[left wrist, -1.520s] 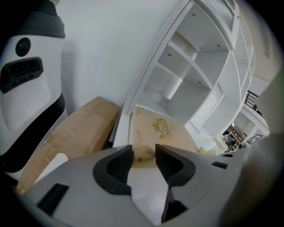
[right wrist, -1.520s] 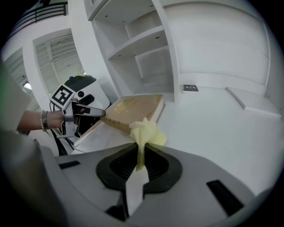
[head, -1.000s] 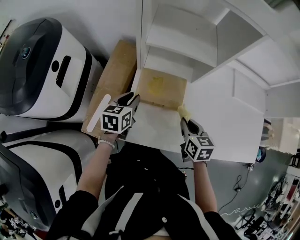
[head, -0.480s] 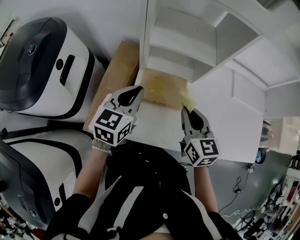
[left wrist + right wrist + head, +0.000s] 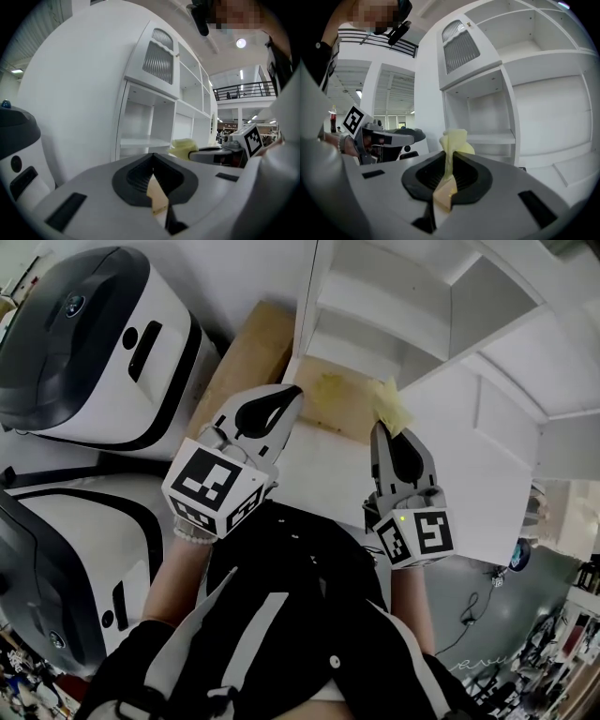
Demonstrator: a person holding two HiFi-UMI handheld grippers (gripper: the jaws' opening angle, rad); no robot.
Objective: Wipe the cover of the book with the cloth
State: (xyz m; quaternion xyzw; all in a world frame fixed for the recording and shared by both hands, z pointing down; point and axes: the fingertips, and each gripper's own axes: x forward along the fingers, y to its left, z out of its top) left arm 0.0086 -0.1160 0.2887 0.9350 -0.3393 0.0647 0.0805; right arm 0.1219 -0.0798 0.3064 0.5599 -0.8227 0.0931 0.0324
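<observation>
A tan-covered book (image 5: 330,407) lies flat on the white surface at the foot of the shelf unit. My right gripper (image 5: 379,429) is raised over its right edge and is shut on a pale yellow cloth (image 5: 392,405), which sticks up out of the jaws (image 5: 454,139). My left gripper (image 5: 293,391) hangs over the book's left edge, shut, and nothing shows held in it. In the left gripper view its closed tips (image 5: 153,158) point at the shelves, and the cloth (image 5: 183,147) shows to the right.
A white shelf unit (image 5: 403,306) with open compartments stands behind the book. A tan board (image 5: 246,360) lies left of it. Two white-and-black machines (image 5: 89,343) (image 5: 66,559) fill the left side. The person's dark clothing is below.
Both grippers have risen toward the head camera and now point more level. The cloth came up with the right gripper. The left jaws have closed.
</observation>
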